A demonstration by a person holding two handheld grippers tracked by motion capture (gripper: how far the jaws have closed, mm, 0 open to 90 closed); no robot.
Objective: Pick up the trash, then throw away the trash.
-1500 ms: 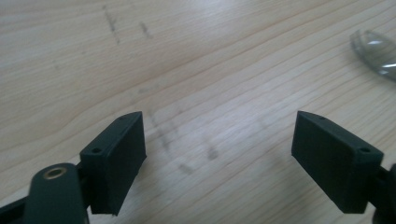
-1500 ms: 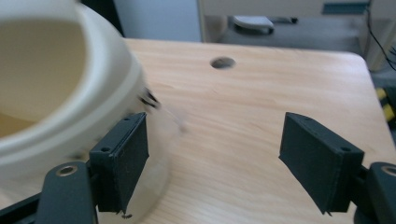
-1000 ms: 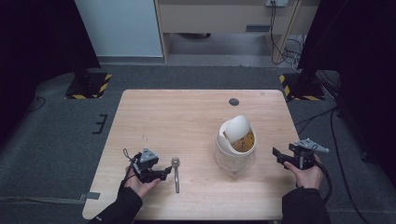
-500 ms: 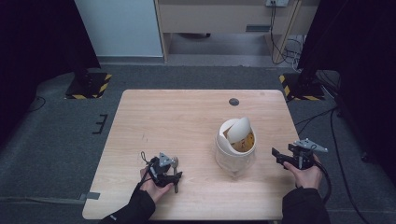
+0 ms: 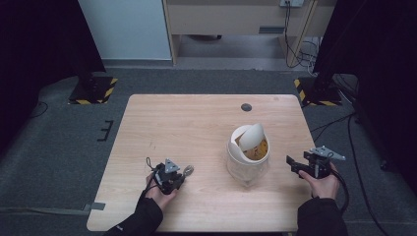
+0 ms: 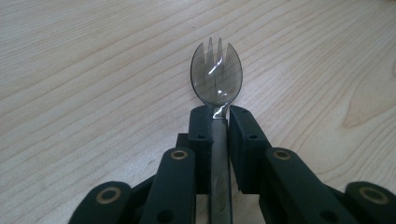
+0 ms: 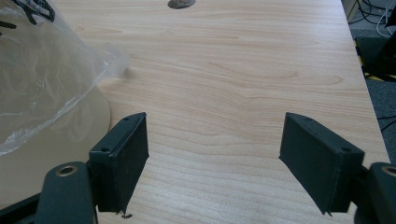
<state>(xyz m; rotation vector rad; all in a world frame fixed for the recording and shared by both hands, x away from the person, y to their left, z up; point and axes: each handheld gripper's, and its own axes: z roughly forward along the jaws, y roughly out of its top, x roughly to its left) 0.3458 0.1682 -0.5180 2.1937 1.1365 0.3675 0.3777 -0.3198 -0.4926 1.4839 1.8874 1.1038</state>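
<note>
The left gripper [image 6: 218, 122] had just clenched on the handle of a smoky translucent plastic spork [image 6: 216, 77], lying on the pale wooden worktop [image 5: 196, 123] (bowl pointing away). The right gripper [image 7: 212, 158] stood released beside the white swing-lid bin [image 5: 248, 155].

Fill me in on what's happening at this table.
A person works two handheld grippers at a wooden table. The left gripper has just closed on the handle of a clear plastic spork that lies on the wood. The right gripper hangs open and empty beside a small white bin with a swing lid and a plastic liner.
</note>
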